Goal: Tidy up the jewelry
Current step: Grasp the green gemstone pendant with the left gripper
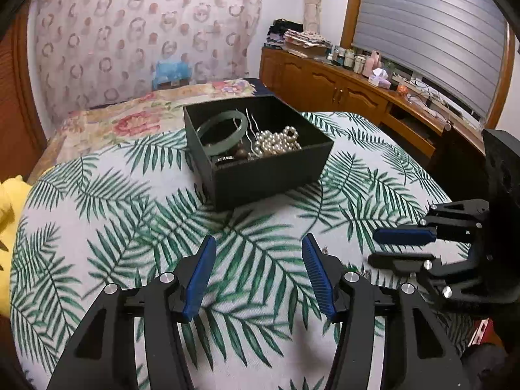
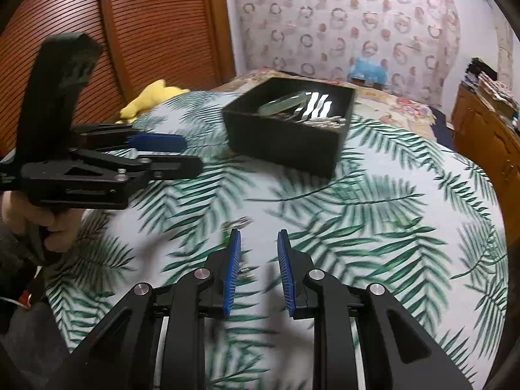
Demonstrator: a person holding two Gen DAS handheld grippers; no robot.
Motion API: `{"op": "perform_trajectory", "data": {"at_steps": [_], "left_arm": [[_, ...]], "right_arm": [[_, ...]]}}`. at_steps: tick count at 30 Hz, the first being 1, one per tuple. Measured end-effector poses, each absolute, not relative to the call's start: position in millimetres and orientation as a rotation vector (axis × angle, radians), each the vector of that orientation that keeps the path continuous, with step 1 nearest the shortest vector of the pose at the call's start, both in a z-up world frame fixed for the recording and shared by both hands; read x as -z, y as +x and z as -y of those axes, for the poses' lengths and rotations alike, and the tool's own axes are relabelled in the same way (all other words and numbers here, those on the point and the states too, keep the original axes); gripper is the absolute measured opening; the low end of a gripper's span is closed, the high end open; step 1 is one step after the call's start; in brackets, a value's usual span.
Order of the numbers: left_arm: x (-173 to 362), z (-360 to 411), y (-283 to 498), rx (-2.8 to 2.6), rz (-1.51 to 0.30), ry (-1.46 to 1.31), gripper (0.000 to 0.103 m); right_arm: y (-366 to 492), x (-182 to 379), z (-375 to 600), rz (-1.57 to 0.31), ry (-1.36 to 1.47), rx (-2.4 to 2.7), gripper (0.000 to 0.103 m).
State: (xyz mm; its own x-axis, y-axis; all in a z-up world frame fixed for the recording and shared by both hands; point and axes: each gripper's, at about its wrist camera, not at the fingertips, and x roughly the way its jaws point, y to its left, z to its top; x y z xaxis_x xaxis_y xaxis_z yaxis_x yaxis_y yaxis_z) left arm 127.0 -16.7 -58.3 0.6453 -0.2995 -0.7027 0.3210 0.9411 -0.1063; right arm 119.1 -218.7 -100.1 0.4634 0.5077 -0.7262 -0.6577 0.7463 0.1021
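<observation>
A bangle (image 1: 222,130) and pearls (image 1: 278,141) are found boxed (image 1: 269,175); both grippers (image 1: 258,273) (image 2: 258,268) are held apart, empty, with one small item (image 2: 235,224) left out.

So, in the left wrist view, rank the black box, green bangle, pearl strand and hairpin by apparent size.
1. black box
2. green bangle
3. pearl strand, heaped, so its true length is unsure
4. hairpin, thinnest

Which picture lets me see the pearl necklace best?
The left wrist view. It looks down into the black box, so the pearl necklace shows clearly beside the green bangle. In the right wrist view the box is blurred and only pale streaks show where the pearls would be.
</observation>
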Motion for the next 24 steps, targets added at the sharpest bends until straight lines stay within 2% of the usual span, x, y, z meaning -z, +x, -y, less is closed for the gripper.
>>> {"op": "perform_trajectory", "data": {"at_steps": [11,14,24], "left_arm": [[64.8,13.1,110.0,0.358,-0.806,0.018,0.053],[65.6,12.5,109.8,0.358,-0.808,0.016,0.053],[70.6,15.7,106.7,0.366,-0.819,0.014,0.053]], "right_arm": [[109.6,107.2,204.1,-0.846,-0.289,-0.719,0.025],[109.0,108.4,201.2,-0.845,-0.298,-0.725,0.014],[109.8,108.3,197.2,-0.844,-0.311,-0.733,0.004]]}}
